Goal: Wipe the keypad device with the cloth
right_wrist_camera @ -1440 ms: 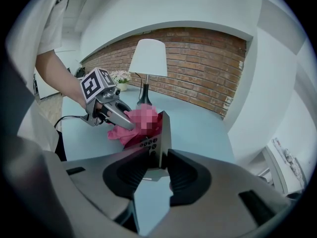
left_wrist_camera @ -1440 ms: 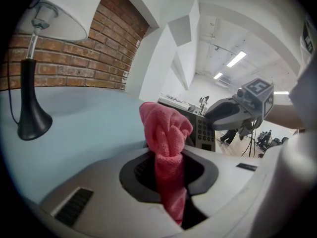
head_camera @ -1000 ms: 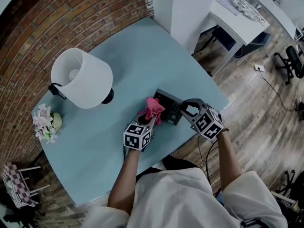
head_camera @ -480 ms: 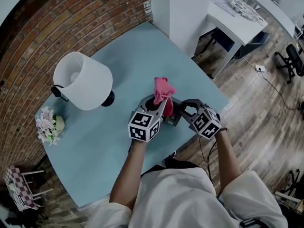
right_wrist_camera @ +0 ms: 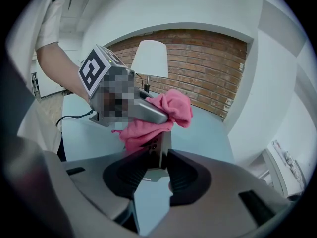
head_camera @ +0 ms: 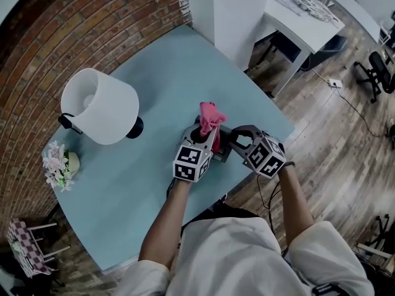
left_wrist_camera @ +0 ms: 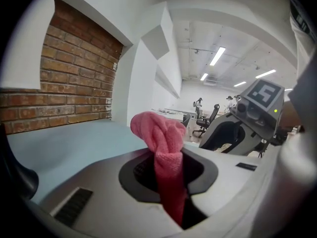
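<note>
together, left gripper [head_camera: 207, 134] with cloth [head_camera: 210, 115], right gripper [head_camera: 233, 142] on keypad device [right_wrist_camera: 161, 152]

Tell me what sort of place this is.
Probably an open office or lab with a staged home-like corner: an office chair and white desk stand on wood floor, while a brick wall backs the blue table with its lamp.

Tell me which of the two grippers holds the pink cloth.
The left gripper: its jaws are shut on the pink cloth, which sticks up between them. The right gripper clamps the keypad device instead.
</note>
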`<state>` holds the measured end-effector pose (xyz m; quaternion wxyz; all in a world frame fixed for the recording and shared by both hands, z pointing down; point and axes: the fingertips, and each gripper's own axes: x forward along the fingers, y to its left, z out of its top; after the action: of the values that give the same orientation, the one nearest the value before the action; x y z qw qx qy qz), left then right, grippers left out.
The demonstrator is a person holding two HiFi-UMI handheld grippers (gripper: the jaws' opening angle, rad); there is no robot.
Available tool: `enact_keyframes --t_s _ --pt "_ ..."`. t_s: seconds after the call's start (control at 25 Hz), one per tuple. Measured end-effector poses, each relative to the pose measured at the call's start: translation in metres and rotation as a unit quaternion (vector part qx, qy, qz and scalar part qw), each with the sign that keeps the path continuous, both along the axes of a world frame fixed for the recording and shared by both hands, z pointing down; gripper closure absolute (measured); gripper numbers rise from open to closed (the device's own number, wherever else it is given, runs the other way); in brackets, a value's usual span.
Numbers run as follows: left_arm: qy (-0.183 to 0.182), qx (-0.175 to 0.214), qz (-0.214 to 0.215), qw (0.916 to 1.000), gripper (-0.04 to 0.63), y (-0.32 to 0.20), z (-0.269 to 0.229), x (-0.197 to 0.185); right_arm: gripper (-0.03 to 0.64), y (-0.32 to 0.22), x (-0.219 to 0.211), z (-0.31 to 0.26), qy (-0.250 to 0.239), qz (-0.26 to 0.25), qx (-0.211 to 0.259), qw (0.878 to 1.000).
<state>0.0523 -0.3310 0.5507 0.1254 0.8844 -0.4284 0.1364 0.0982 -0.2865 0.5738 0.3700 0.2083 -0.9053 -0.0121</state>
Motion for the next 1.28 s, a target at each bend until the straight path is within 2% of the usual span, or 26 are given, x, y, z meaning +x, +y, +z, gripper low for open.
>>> enact_keyframes --t_s 0.24,0.44,0.8,1.04,1.28 --pt "-0.005 0.005 0.003 1.0000 0.491 0.009 0.008 -0.002 0.487 -0.001 -0.001 0.000 -0.001 -0.003 0.002 1.000" --pt "0.003 -0.036 0.001 0.9993 0.491 0.024 0.030 -0.006 0.486 -0.001 0.000 0.000 0.002 -0.012 0.003 1.000" --pt "0.003 -0.041 0.001 0.9992 0.491 0.030 0.037 -0.010 0.486 -0.001 -0.001 0.001 0.005 -0.014 0.001 1.000" --pt "0.014 -0.072 -0.007 0.9973 0.491 0.042 0.052 -0.017 0.486 -0.001 -0.001 0.000 0.010 -0.013 0.001 1.000" --pt "0.008 -0.100 -0.013 0.9949 0.491 0.054 0.068 -0.024 0.486 -0.002 -0.001 0.001 0.011 -0.007 0.004 1.000"
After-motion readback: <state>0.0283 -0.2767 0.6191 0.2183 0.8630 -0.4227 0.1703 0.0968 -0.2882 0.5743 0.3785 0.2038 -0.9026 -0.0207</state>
